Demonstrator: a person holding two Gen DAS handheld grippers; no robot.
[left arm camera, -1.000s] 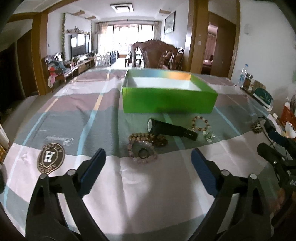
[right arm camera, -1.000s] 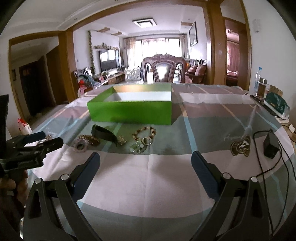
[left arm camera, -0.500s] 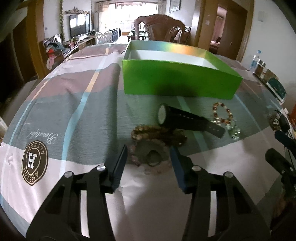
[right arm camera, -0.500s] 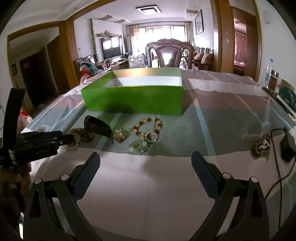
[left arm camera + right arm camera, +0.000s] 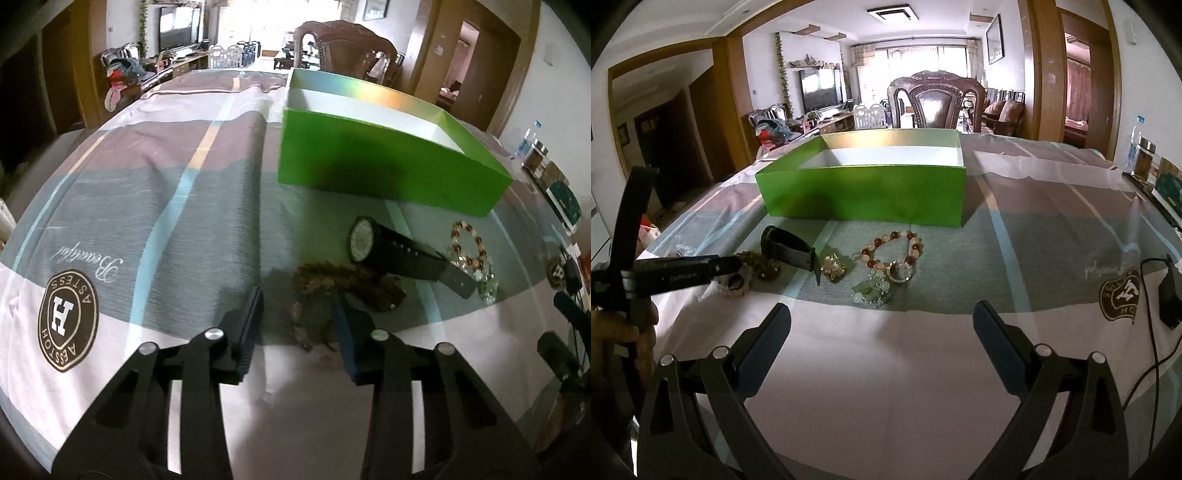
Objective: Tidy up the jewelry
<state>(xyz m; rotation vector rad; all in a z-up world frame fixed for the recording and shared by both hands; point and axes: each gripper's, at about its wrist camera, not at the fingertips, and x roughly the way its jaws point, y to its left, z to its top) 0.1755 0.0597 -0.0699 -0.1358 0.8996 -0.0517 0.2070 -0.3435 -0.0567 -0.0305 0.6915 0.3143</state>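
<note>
While left gripper point(image 5: 297, 314) closes, pink bracelet point(image 5: 300, 325) between

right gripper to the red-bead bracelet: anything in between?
Right wrist view: only bare tablecloth ahead of the right gripper, then the pale green bead cluster just before the red-bead bracelet.

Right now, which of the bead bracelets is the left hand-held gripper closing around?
The pale pink bead bracelet at the row's left end sits between the left hand-held gripper's closing pads, nearer than the brown wooden-bead bracelet and red-and-white bracelet.

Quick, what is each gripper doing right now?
Left gripper: fingers have just been closing around the pale bead bracelet, not yet gripping.
Right gripper: open, empty.
</note>
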